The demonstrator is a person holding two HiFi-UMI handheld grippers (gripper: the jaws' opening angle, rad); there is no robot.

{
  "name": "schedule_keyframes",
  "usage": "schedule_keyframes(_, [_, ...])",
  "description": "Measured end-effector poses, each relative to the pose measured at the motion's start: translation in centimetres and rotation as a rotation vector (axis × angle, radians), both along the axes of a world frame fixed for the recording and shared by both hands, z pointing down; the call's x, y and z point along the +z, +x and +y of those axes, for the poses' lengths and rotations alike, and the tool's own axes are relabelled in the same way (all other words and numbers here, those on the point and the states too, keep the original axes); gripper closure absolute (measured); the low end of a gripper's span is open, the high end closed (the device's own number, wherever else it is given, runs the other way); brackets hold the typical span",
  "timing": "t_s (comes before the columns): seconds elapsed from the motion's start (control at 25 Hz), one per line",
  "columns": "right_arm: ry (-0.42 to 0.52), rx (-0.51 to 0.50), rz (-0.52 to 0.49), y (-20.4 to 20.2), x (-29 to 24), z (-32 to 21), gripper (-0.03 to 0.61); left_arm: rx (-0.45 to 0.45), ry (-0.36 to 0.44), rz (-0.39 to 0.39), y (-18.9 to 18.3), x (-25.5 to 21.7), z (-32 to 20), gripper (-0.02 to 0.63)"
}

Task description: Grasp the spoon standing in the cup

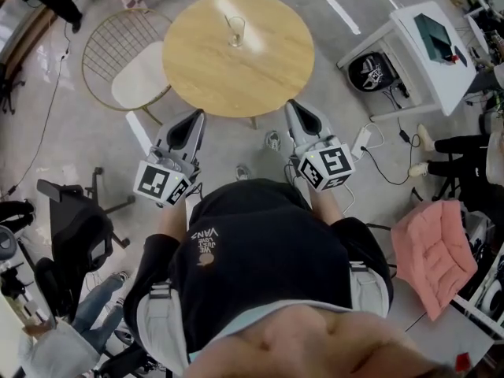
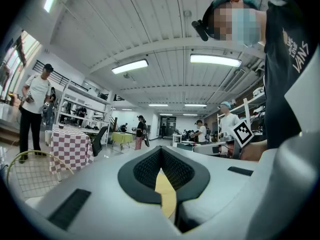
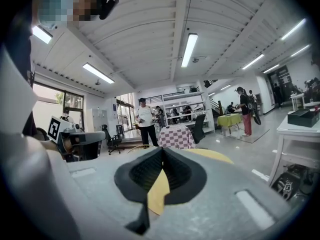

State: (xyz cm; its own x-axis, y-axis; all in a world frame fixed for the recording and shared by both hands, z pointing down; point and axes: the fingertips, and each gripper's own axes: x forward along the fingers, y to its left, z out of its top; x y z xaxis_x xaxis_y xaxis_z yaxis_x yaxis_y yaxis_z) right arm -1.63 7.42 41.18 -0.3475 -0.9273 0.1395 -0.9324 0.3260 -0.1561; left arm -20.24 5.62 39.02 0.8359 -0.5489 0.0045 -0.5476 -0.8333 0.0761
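Note:
A clear glass cup (image 1: pixel 235 31) with a thin spoon standing in it sits on the far half of the round wooden table (image 1: pixel 236 73). My left gripper (image 1: pixel 190 126) and right gripper (image 1: pixel 302 118) hover side by side just short of the table's near edge, both pointing toward it and well away from the cup. Each has its jaws together with nothing between them. In the left gripper view the shut left gripper (image 2: pixel 161 150) shows only a sliver of the yellow table top below its pads. The right gripper (image 3: pixel 161 151) shows the same in the right gripper view. The cup is hidden in both gripper views.
A wire chair with a white cushion (image 1: pixel 132 68) stands at the table's left. A white desk (image 1: pixel 429 50) and a dark helmet-like bag (image 1: pixel 372 71) are at the right, with cables on the floor. A black office chair (image 1: pixel 75 231) and a pink cushion (image 1: pixel 435 252) flank the person. People stand in the background.

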Motion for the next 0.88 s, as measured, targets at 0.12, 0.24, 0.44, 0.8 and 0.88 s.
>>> schedule_keyframes(0.12, [-0.007,-0.006,-0.002,0.1,0.2,-0.5,0.58,-0.008,-0.006,-0.002,0.0,0.2,-0.3,0.609])
schedule_keyframes(0.24, [-0.004,-0.016,-0.002,0.0,0.2,-1.4,0.581,-0.026,-0.009,0.0,-0.3,0.3,-1.2,0.609])
schedule_keyframes(0.44, [0.0,-0.03,0.0,0.6,0.0,-3.3,0.58,-0.046,-0.006,0.003,0.2,0.1,-2.9,0.609])
schedule_keyframes(0.8, [-0.01,-0.05,-0.002,2.6,0.0,-6.1,0.58,-0.06,-0.02,0.002,2.6,0.2,-5.6,0.609])
schedule_keyframes(0.88, [-0.014,-0.053,-0.002,3.0,0.2,-7.0,0.581,-0.063,-0.024,0.001,3.0,0.4,-6.4,0.609])
